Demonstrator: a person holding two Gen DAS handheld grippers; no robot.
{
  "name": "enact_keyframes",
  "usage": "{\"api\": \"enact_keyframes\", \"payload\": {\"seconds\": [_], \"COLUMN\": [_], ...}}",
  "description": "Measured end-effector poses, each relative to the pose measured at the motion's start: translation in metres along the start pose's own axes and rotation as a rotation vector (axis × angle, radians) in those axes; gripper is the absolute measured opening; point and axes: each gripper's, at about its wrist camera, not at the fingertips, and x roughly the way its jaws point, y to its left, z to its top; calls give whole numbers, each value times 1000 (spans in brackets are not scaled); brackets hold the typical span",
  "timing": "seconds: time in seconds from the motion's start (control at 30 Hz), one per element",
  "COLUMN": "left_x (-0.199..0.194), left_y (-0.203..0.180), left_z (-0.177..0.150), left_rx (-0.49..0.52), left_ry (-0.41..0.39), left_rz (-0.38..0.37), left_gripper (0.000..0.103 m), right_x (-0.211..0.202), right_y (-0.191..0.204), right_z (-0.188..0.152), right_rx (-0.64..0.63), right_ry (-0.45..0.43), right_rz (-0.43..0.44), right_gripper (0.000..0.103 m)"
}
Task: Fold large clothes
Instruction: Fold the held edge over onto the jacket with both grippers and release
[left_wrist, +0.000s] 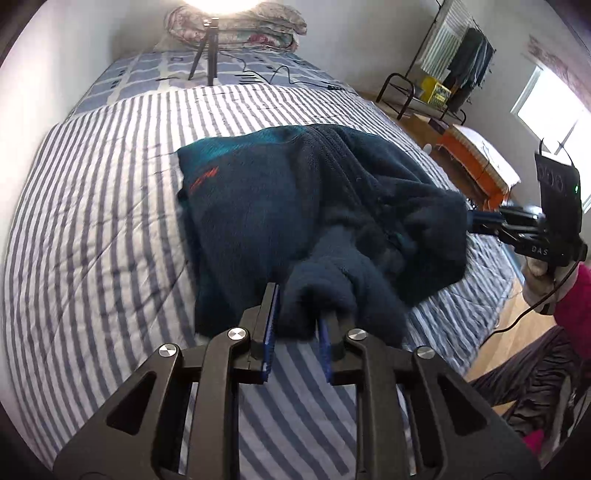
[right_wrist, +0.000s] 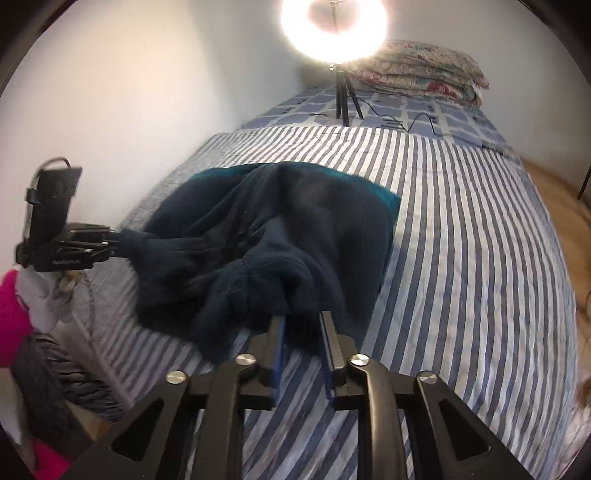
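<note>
While a dark navy fleece garment (left_wrist: 295, 206) lies heaped on the striped bedspread (left_wrist: 92, 221), a bunched corner of it is seen between the jaws of each handheld tool. In the left wrist view, the left gripper (left_wrist: 295, 325) is shown with its blue-padded jaws narrowly spread around a thick fold at 12 o'clock; whether the pads still press the cloth cannot be told. The right gripper (right_wrist: 301, 332), in its own view, is held likewise, fleece being gathered just ahead at 12 o'clock. The garment's long axis is judged to run away from both tools toward the ring light (right_wrist: 334, 29) and stacked floral quilts (right_wrist: 424, 70) at the bed's head, its far edge laid flat and teal-tinged. Both hands are equally near. The fabric appears plush, heavy and limp, so slippage from the loose hold is considered likely.
</note>
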Motion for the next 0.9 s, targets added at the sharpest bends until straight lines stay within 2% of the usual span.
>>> {"api": "enact_keyframes", "payload": {"seconds": [0.07, 0.1, 0.17, 0.23, 0.33, 0.47, 0.57, 0.67, 0.77, 0.9], "left_x": [-12, -17, -18, -13, -6, -1, -14, -23, -13, 18], "left_y": [9, 18, 36, 49, 65, 79, 85, 89, 89, 82], "left_z": [-5, -6, -5, -4, -4, -14, -23, -22, -24, -27], "left_rx": [-51, -108, -222, -330, -468, -610, -658, -650, -659, -712], "left_ry": [-20, -33, -43, -38, -40, -35, -75, -91, -52, 30], "left_rz": [-24, -46, -95, -140, -241, -353, -397, -395, -377, -419], "left_gripper": [29, 39, 47, 48, 48, 48, 48, 59, 60, 60], "right_x": [-12, -17, -19, -13, 2, 17, 17, 16, 22, 31], "right_y": [-7, -14, -28, -38, -57, -77, -75, -69, -63, -53], "right_z": [-8, -10, -10, -9, -10, -22, -22, -18, -18, -19], "right_rx": [65, 113, 215, 290, 422, 619, 639, 619, 630, 639], "right_ry": [-25, -40, -67, -74, -60, -57, -65, -69, -47, -23], "right_rz": [42, 84, 146, 156, 191, 329, 370, 380, 386, 426], "right_gripper": [31, 32, 47, 56, 58, 59, 59, 61, 61, 63]}}
